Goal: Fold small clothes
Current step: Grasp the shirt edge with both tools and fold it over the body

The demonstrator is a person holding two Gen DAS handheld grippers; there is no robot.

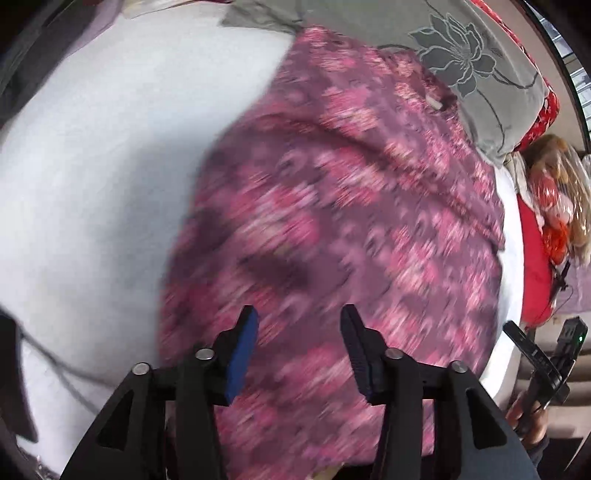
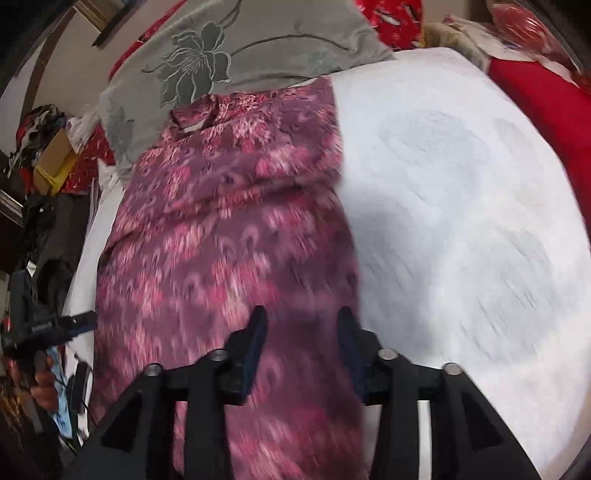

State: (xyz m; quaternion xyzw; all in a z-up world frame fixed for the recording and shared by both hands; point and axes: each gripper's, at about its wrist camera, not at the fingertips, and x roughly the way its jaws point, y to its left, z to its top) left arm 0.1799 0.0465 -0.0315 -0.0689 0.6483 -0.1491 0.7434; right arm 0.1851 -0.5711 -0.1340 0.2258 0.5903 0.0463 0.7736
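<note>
White bedding (image 2: 461,206) fills most of both views, a grey flowered pillow (image 2: 229,48) along the top. Lengthwise down it lies the pink-purple patterned garment (image 2: 229,236), collar at upper centre of the right view. Both the left gripper (image 1: 299,350) and right gripper (image 2: 301,347) hover over its near end, jaws apart and empty. Best to pinch the hem corners squarely, then lift evenly toward the collar.

Purple garment with pink and white floral print (image 1: 351,221) (image 2: 229,229). Plain white quilted bed cover (image 1: 92,166) (image 2: 461,221). Grey pillow with dark outlined flower motif (image 1: 472,55) (image 2: 229,51). Red fabric with white specks (image 2: 395,14). Black grippers, blue pads (image 1: 242,354).
</note>
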